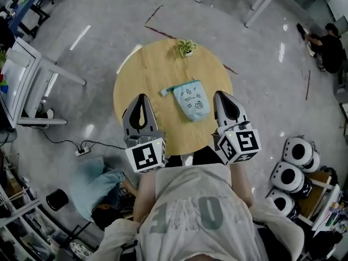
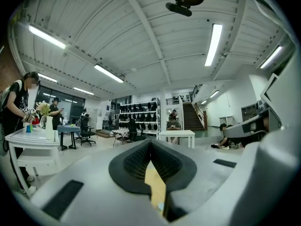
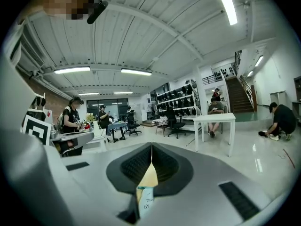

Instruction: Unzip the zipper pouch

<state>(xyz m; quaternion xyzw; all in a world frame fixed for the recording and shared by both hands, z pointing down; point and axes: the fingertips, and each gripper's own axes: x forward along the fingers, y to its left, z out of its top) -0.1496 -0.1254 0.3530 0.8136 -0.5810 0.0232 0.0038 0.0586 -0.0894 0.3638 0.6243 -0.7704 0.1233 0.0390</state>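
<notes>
**Two tongs clenched, zipper pouch (image 1: 191, 100) waiting between them**

Both are hovering empty over the near edge of the bench (image 1: 147, 69), the left tongs (image 1: 142, 97) and the right tongs (image 1: 220, 93) each pressing its jaws together on nothing. The pouch is lying flat just ahead of their tips, nearer the right tongs. Its zipper end is pointing toward the left tongs, seemingly inviting one to pin and one to pull.

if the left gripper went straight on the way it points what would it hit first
Probably nothing close: the left gripper points level over the left side of the table, passing left of the zipper pouch. Its own view shows only open room ahead, though depth is unclear.
</notes>
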